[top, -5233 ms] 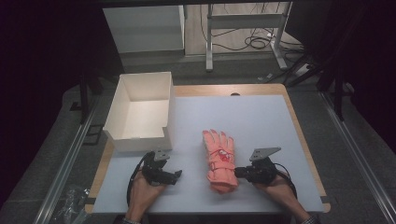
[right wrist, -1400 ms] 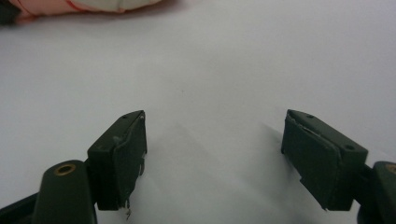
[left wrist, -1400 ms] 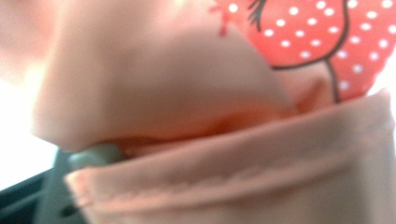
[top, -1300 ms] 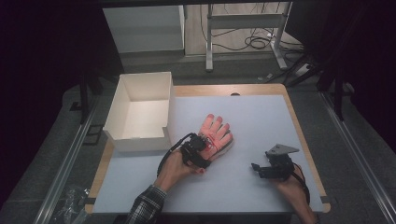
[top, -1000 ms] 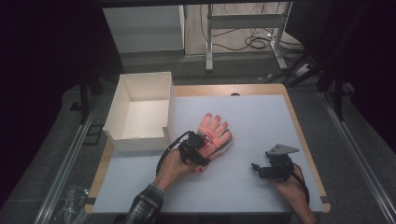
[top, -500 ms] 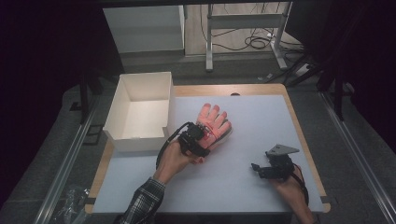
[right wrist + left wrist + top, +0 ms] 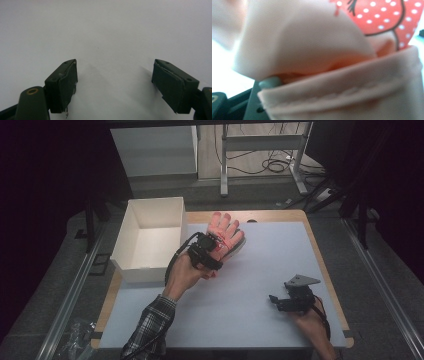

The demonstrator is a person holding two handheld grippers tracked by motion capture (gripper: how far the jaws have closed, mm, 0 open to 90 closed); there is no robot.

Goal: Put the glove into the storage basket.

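The pink glove (image 7: 225,232) hangs in the left gripper (image 7: 206,251), clamped at its cuff, fingers pointing away from the person, above the table (image 7: 260,270) just right of the white box (image 7: 150,237). Close up, its cuff hem (image 7: 342,95) crosses the jaws. The right gripper (image 7: 280,301) rests near the table's front right, jaws wide apart with nothing between them.

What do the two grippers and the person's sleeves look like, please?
Both grippers are black: the left gripper trails a black cable, and the right gripper carries a grey three-cornered plate. Its jaws are dark, blocky pads. The left sleeve is plaid.
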